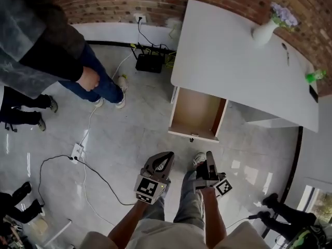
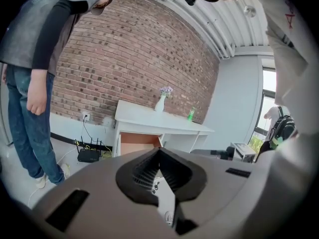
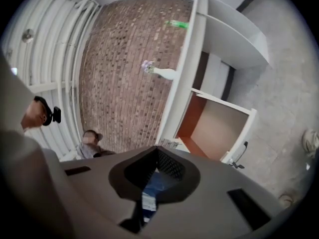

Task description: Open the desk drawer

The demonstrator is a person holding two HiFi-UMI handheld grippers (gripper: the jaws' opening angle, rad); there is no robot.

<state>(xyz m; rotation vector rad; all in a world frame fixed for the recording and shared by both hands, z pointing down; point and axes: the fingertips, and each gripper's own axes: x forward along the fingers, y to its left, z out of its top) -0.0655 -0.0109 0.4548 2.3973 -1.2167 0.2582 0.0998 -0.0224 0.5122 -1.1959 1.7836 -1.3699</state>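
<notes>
The white desk [image 1: 233, 61] stands against the brick wall, and its drawer [image 1: 197, 115] is pulled out, showing a bare wooden inside and a small dark handle [image 1: 192, 138] on its white front. Both grippers hang in the air in front of the person's legs, well short of the drawer. My left gripper [image 1: 167, 155] is shut with nothing between its jaws, whose tips meet in the left gripper view [image 2: 159, 149]. My right gripper [image 1: 208, 154] is shut and empty too [image 3: 157, 148]. The right gripper view is rolled sideways and shows the open drawer [image 3: 219, 128] ahead.
A white vase [image 1: 264, 31] with flowers and a green bottle [image 1: 315, 77] stand on the desk top. A person [image 1: 46, 45] stands at the left. A black router [image 1: 149, 64] and a socket strip with cables [image 1: 78, 152] lie on the tiled floor.
</notes>
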